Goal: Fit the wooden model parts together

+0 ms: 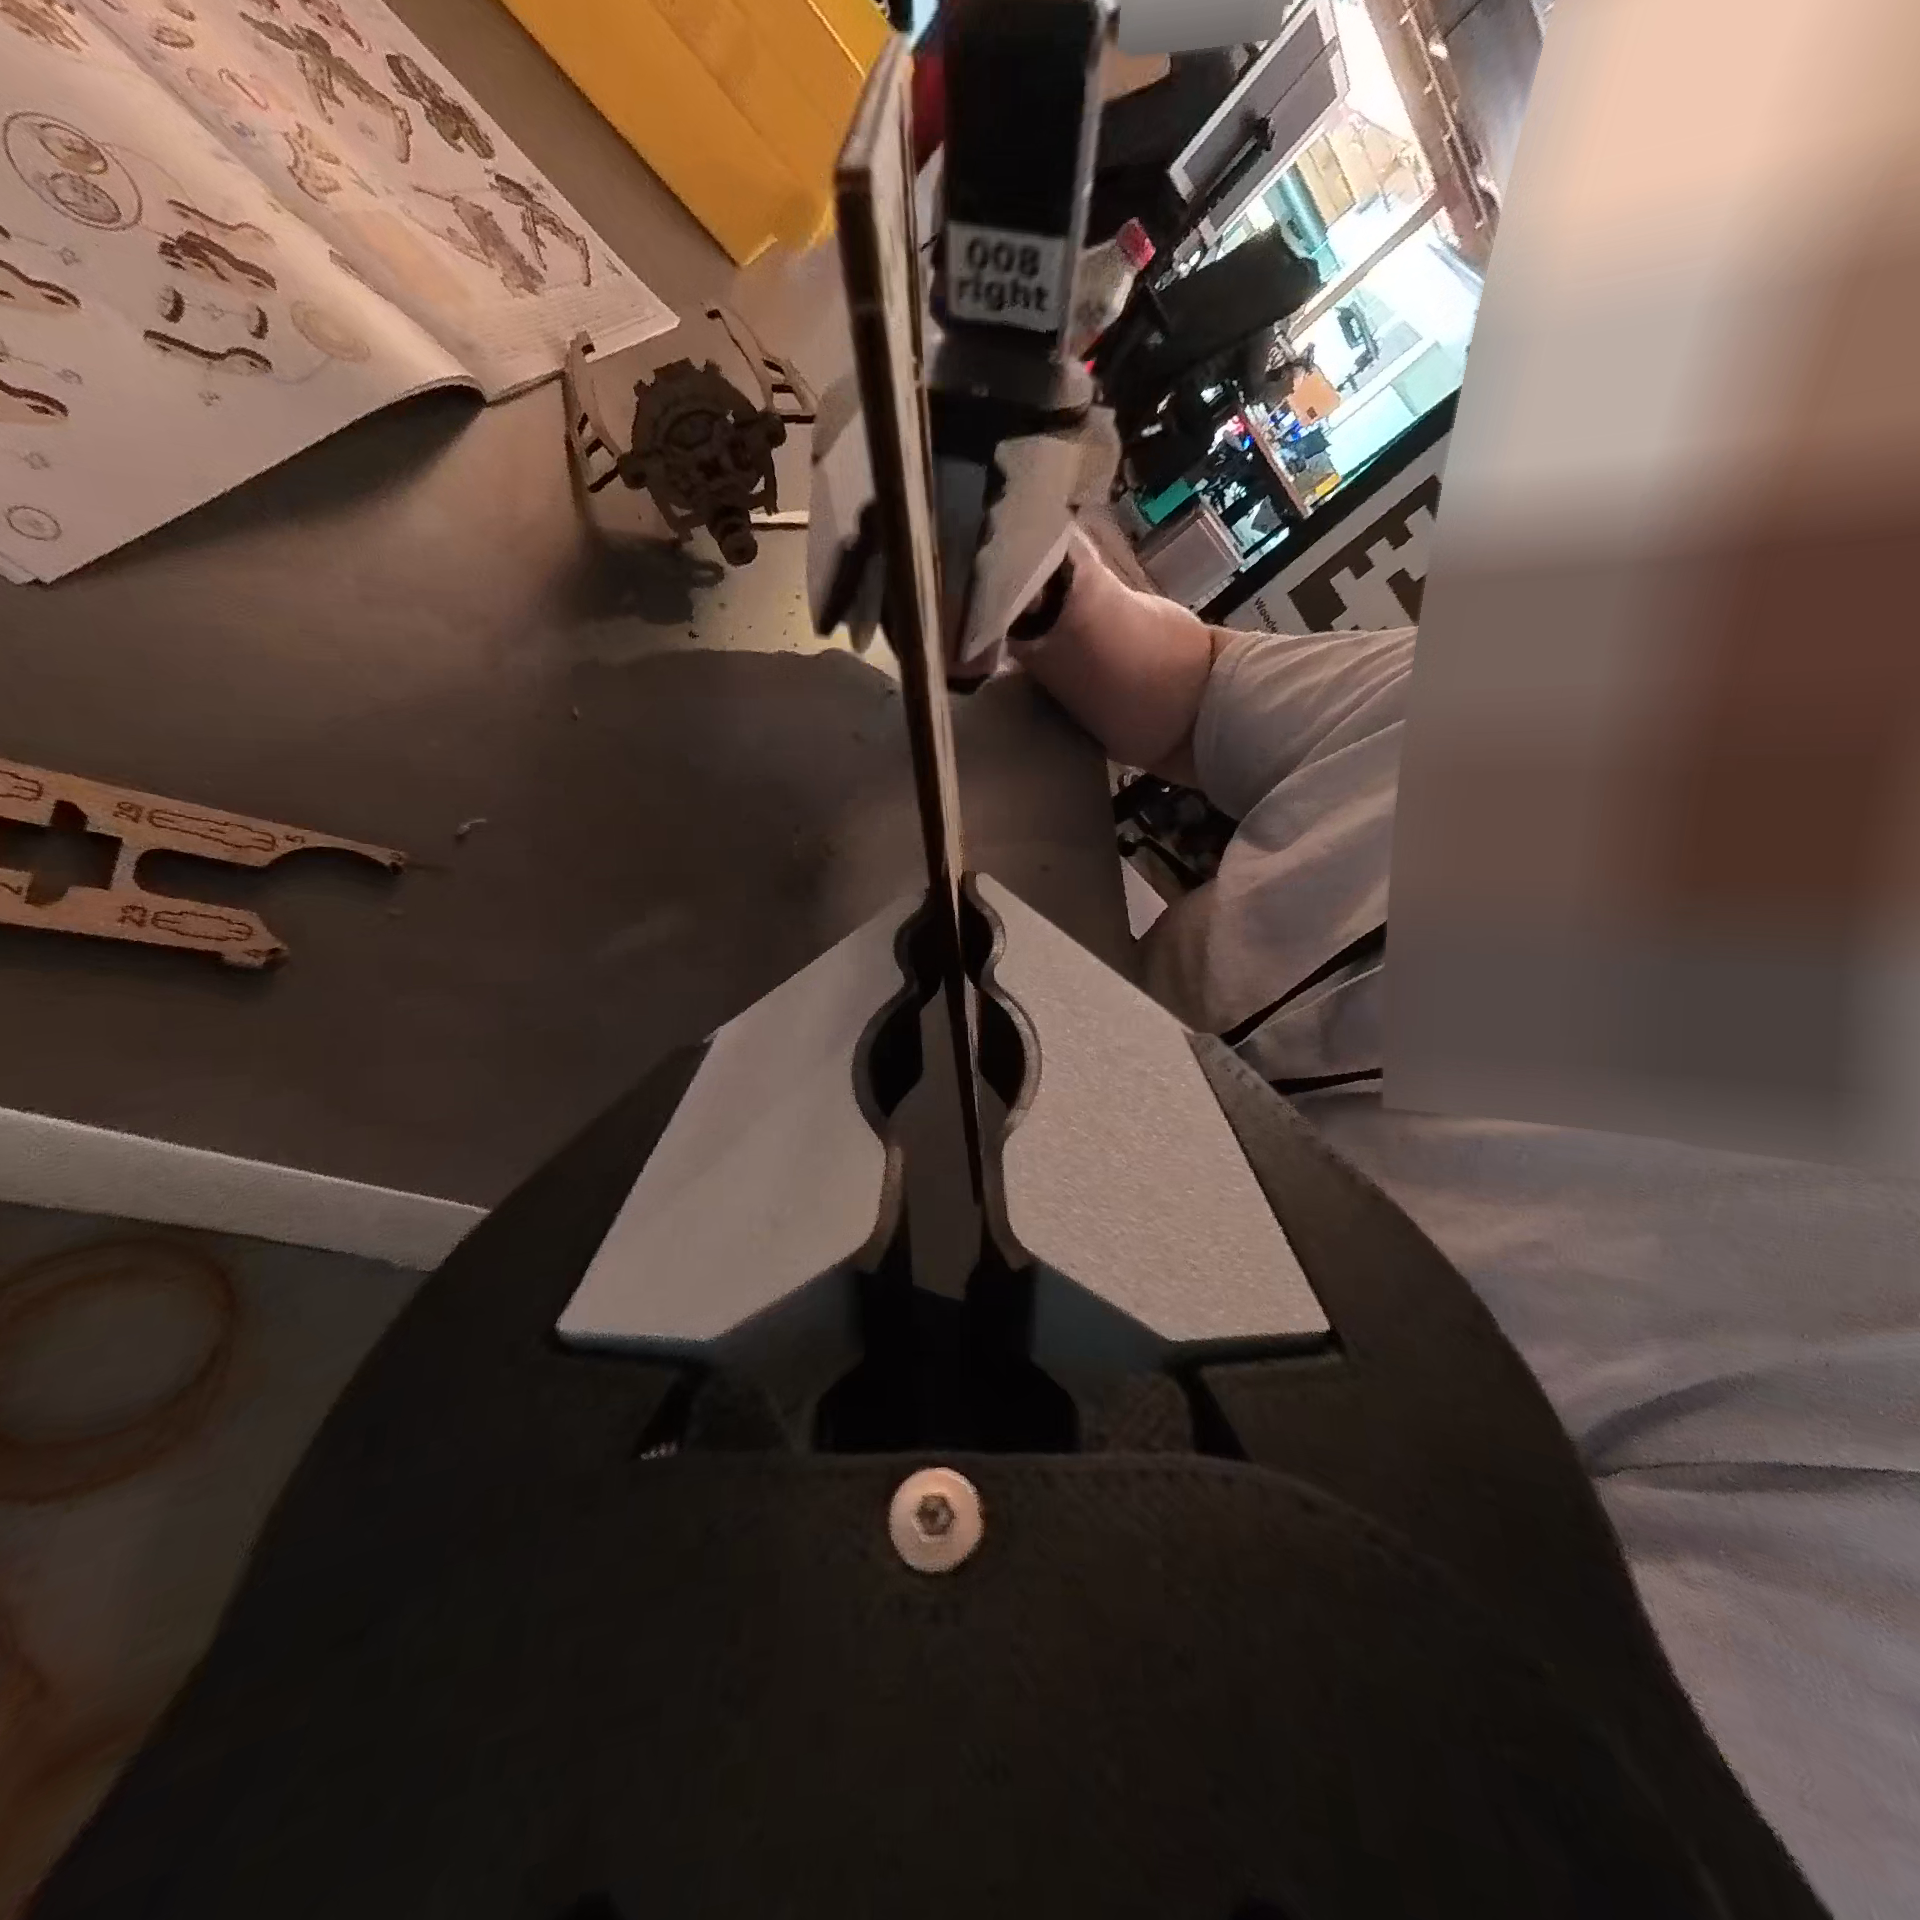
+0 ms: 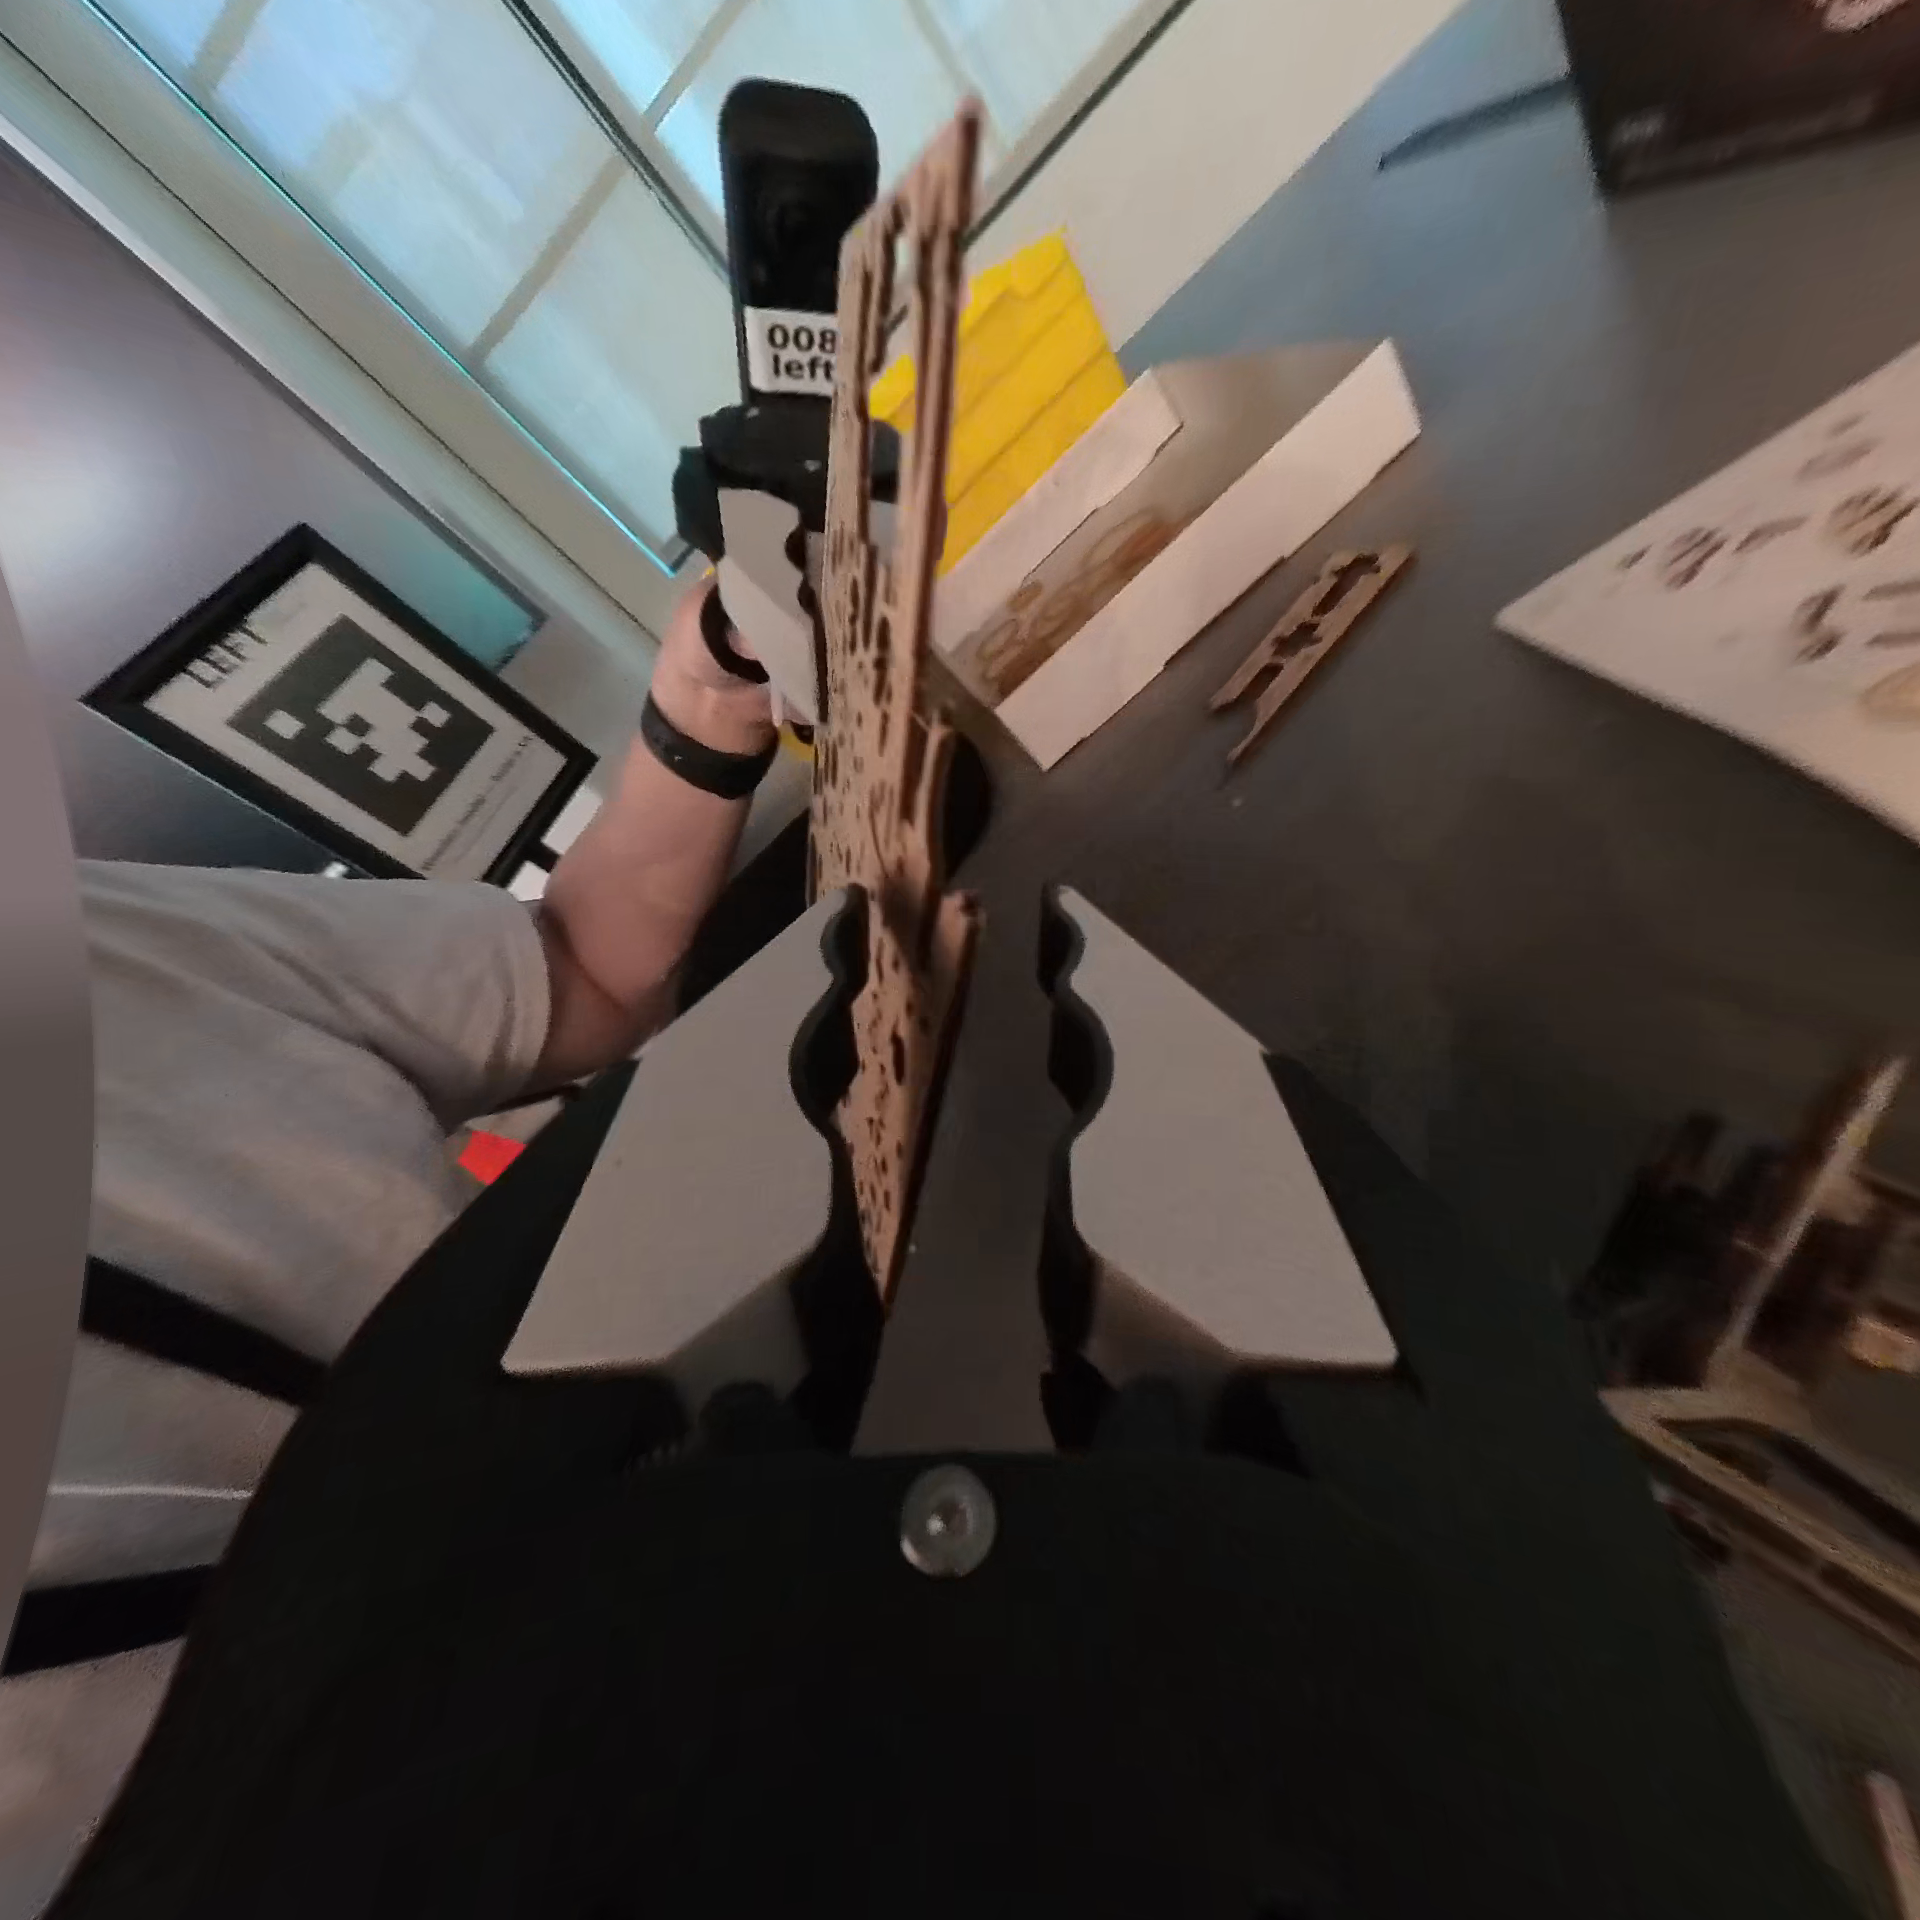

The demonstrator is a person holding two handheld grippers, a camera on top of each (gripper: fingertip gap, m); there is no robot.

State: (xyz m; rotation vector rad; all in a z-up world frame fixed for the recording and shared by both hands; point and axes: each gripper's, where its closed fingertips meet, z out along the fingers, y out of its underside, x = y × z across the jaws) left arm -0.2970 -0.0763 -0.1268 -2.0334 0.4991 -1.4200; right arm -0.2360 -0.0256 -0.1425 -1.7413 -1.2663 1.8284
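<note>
The left gripper (image 1: 951,914) has its jaws pinching the wooden sheet (image 1: 914,623) edge-on; the right gripper (image 2: 951,935) has jaws spread around its far end. A half-built model (image 1: 691,447) stands on the desk (image 1: 623,779).

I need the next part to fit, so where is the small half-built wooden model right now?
In the left wrist view the half-built wooden model stands on the grey table, upper left, just beside the corner of the open instruction sheet.

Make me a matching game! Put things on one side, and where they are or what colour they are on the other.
1 wooden sheet
2 little built model
3 bin
4 instruction paper

A yellow
B spread out, full of drawings
C clamped in the left gripper
D standing on the table

Pairs: 1-C, 2-D, 3-A, 4-B
</note>
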